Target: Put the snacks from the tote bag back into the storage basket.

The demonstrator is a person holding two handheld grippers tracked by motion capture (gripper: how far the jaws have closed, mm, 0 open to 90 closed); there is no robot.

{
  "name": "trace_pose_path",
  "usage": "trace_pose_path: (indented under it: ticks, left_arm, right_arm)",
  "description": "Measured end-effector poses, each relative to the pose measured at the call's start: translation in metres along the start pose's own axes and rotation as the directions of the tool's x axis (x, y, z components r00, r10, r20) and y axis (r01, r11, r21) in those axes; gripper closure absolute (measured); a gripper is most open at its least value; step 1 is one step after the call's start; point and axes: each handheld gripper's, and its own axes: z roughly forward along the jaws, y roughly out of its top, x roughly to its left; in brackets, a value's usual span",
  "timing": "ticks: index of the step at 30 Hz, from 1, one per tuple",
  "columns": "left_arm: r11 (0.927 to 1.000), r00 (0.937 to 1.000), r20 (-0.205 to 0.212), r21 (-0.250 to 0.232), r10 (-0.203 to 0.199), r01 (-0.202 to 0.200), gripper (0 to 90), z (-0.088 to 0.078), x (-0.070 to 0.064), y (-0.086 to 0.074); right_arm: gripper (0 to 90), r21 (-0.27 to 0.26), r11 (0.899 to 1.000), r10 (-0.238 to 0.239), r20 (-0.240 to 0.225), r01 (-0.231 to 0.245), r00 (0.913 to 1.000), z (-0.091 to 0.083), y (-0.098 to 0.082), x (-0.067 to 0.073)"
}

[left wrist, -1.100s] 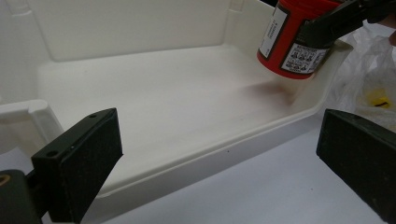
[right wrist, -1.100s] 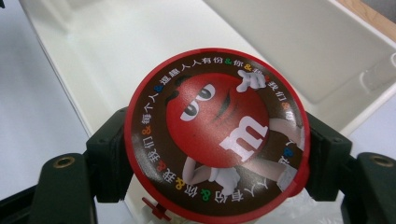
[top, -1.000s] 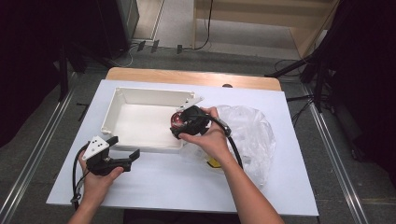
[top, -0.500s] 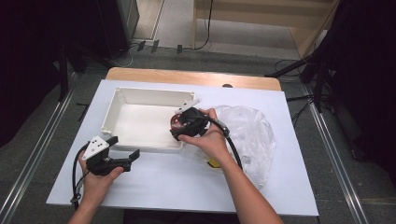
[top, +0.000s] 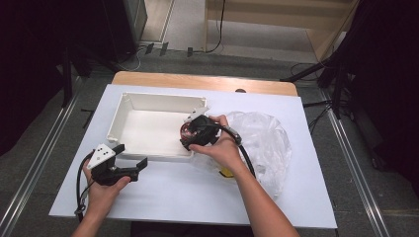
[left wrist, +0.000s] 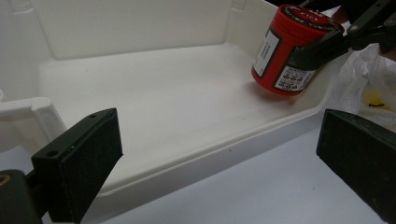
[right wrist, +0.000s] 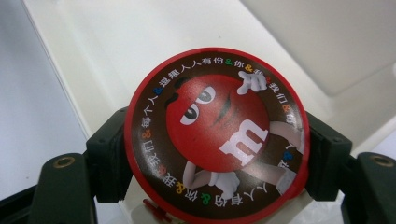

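High view: right tool gripped a red M&M's candy canister by its sides, tilted, its lower edge on the floor of the white plastic tray near one corner. Left tool rested on the white bench beside the tray, jaws apart and empty.

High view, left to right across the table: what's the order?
Left hand-held gripper → white tray → red candy can held in the right hand-held gripper at the tray's right end → clear plastic bag.
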Motion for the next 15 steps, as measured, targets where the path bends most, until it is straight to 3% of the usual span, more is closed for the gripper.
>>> trace_pose_path:
  ticks: [15]
  left_arm:
    - [1.0000, 1.0000, -0.002, 0.000, -0.001, 0.001, 0.3, -0.0003, 0.0005, -0.0001]
  right_arm:
    - [25.7, 0.034, 0.999, -0.035, 0.012, 0.034, 0.9993, 0.0055, -0.0002, 0.0036]
